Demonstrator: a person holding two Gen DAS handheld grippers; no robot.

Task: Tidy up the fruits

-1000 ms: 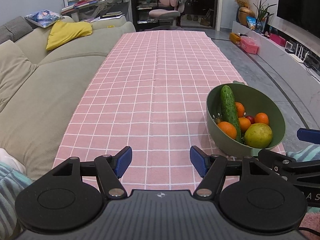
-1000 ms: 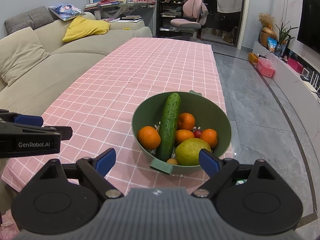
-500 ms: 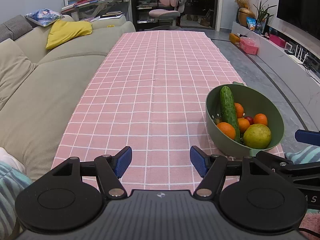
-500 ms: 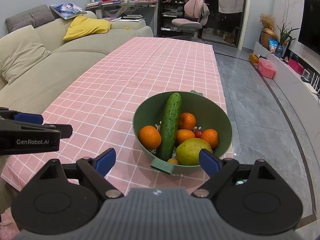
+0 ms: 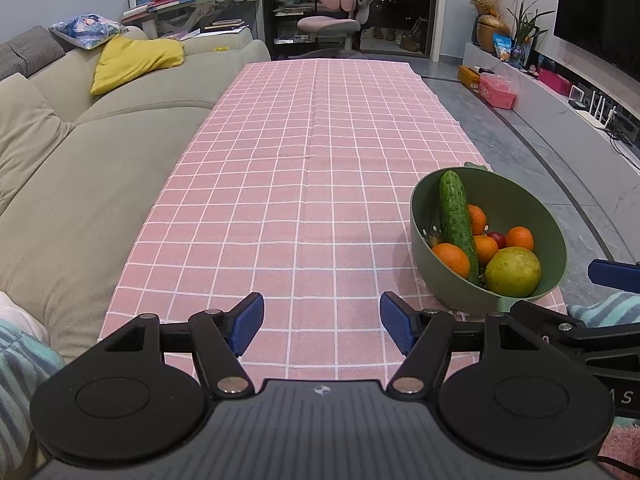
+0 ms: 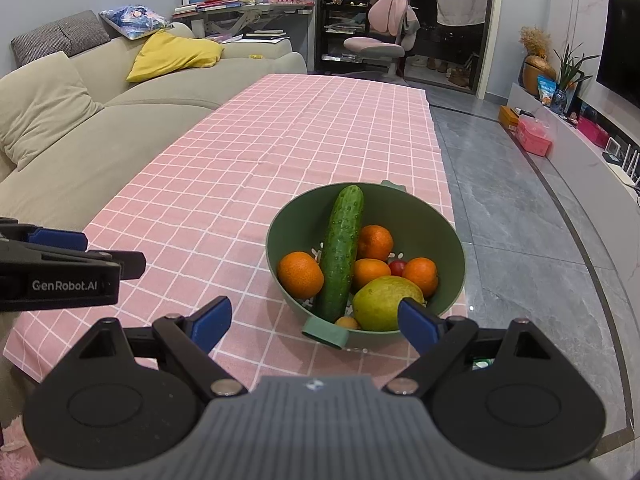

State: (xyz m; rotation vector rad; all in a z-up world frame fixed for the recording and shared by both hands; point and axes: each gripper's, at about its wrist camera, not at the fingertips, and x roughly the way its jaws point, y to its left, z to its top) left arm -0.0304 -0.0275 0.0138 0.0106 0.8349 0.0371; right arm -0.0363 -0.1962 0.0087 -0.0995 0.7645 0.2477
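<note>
Nearest in each wrist view is that gripper's own pair of blue pads. The left gripper [image 5: 322, 322] is spread wide and holds nothing, with only pink checked cloth [image 5: 312, 184] between its fingers. The right gripper [image 6: 314, 322] is likewise wide apart and empty, poised just short of the green bowl [image 6: 452, 240], whose near handle lies between its pads.

The left view shows the bowl [image 5: 424, 216] off to its right at the cloth's edge, with the right gripper's black arm just beside it. The right view looks down into the bowl and also catches the left gripper's side, marked "GenRobot.AI", well to the left over the cloth.

In the bowl a cucumber [image 6: 342, 252] leans from near rim to far rim. Left of it lies one orange [image 6: 300, 274]; to its right are three more, a small red fruit [image 6: 397, 267] and a yellow-green pear [image 6: 382, 302]. A tiny orange fruit [image 6: 347, 322] near the handle shows only in the right view.

Beyond stand a beige sofa [image 5: 100, 168] and a pink chair [image 6: 378, 40].
</note>
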